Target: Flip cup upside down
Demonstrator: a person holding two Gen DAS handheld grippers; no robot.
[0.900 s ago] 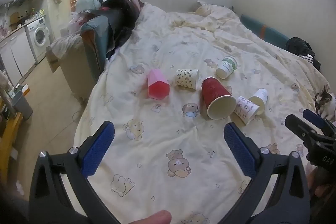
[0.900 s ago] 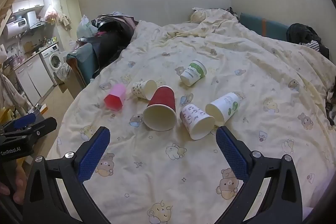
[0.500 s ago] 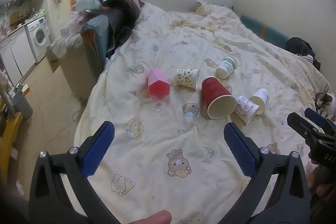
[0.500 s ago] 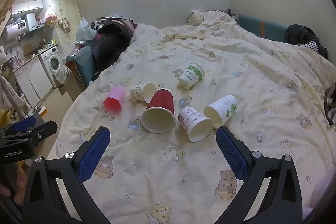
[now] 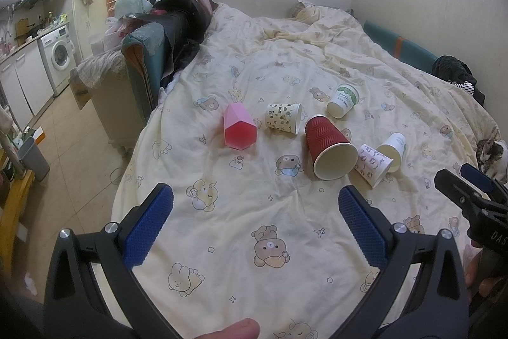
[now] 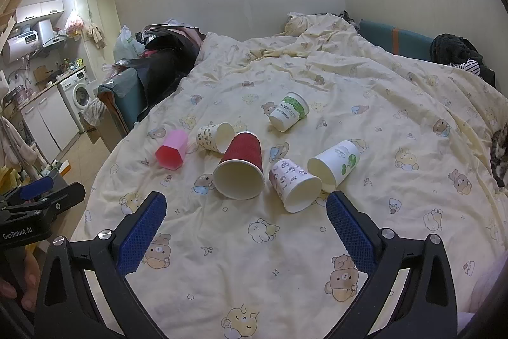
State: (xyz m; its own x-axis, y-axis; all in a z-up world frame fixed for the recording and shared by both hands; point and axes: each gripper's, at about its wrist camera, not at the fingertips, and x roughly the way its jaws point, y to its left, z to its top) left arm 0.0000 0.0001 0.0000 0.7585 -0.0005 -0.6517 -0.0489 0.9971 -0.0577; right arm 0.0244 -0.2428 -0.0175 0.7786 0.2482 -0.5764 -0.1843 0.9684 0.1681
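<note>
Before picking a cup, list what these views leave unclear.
- Red cup: far side hidden by its own body, both views.
- Patterned cup: partly behind the red cup, left wrist view.
- Cat: cut off by the frame edge.
- "PAPERCUPS" cup: smaller print too small.

Red ribbed cup (image 6: 242, 162), pink faceted cup (image 6: 171, 150), bear-print yellow quilt (image 6: 397, 123).

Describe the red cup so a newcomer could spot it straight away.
On the cream cartoon-print bed cover, six cups lie tipped over in a loose cluster. The red cup is in the middle, its open mouth facing the cameras, between the pink faceted cup and a white patterned cup. It alone is dark red, ribbed and the largest.
</note>
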